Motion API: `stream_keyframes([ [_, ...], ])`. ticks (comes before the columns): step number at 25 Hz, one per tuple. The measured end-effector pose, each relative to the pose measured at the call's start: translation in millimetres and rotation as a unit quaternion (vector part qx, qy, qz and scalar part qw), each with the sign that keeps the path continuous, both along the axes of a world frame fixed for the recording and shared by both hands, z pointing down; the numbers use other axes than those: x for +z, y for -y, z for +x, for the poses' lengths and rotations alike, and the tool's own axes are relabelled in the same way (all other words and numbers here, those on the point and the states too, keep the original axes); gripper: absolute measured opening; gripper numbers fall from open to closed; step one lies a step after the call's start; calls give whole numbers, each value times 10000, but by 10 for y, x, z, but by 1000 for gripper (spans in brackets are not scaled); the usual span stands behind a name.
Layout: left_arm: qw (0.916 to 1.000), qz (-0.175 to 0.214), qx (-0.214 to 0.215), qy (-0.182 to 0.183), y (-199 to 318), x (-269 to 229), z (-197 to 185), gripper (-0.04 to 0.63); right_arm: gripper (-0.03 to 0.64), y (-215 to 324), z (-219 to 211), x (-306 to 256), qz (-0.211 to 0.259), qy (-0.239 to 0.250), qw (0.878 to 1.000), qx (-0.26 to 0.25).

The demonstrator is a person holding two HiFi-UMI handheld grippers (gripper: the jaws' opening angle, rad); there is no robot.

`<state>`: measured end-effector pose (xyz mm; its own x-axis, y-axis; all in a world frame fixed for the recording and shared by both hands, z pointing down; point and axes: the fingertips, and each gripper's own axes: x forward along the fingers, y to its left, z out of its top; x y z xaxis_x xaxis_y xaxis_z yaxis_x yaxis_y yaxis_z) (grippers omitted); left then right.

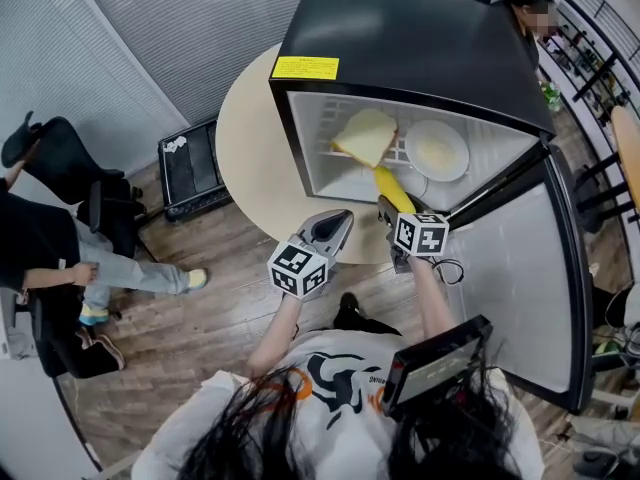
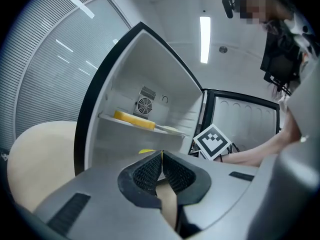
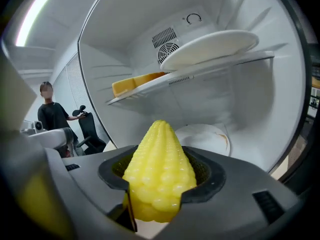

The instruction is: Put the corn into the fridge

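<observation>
Treat the open fridge (image 1: 400,48) ahead of both sets of fingers as the target. Watch the shelf (image 3: 200,73) above the right fingers (image 3: 202,171): lifting the right gripper (image 3: 159,184) risks striking its edge and shaking the plate (image 3: 210,46) resting there. Avoid knocking the second plate (image 3: 205,136) just beyond the fingertips. Note the corn (image 3: 159,169) clamped between the right fingers, tip forward, at the fridge mouth; loosening early would likely drop it short, onto the tabletop (image 1: 250,158). Hold the left gripper (image 2: 162,169), fingers together and empty, clear.
</observation>
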<state>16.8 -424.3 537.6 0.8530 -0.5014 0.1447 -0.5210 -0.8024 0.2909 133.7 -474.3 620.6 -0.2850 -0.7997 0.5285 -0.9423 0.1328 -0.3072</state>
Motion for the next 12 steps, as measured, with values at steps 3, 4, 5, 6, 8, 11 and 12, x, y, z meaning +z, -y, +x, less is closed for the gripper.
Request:
stream_keyframes([
  [3, 10000, -18, -23, 20, 40, 26, 4, 12, 253, 147, 48, 89, -87, -307, 9994, -100],
  [4, 10000, -31, -30, 34, 44, 37, 3, 12, 252, 188, 58, 117, -117, -405, 9990, -141],
  [5, 10000, -44, -40, 53, 45, 48, 2, 12, 253, 228, 66, 140, -140, -493, 9985, -189],
  [6, 9999, -57, -51, 78, 47, 59, 0, 12, 252, 266, 72, 161, -159, -568, 9980, -236],
  [8, 9999, -76, -55, 118, 55, 78, -2, 12, 252, 324, 102, 202, -201, -675, 9972, -268],
  [11, 9999, -86, -29, 123, 72, 84, -5, 12, 253, 391, 167, 258, -269, -863, 9956, -239],
  [12, 9999, -85, -32, 128, 76, 84, -11, 12, 253, 418, 178, 276, -293, -943, 9948, -257],
])
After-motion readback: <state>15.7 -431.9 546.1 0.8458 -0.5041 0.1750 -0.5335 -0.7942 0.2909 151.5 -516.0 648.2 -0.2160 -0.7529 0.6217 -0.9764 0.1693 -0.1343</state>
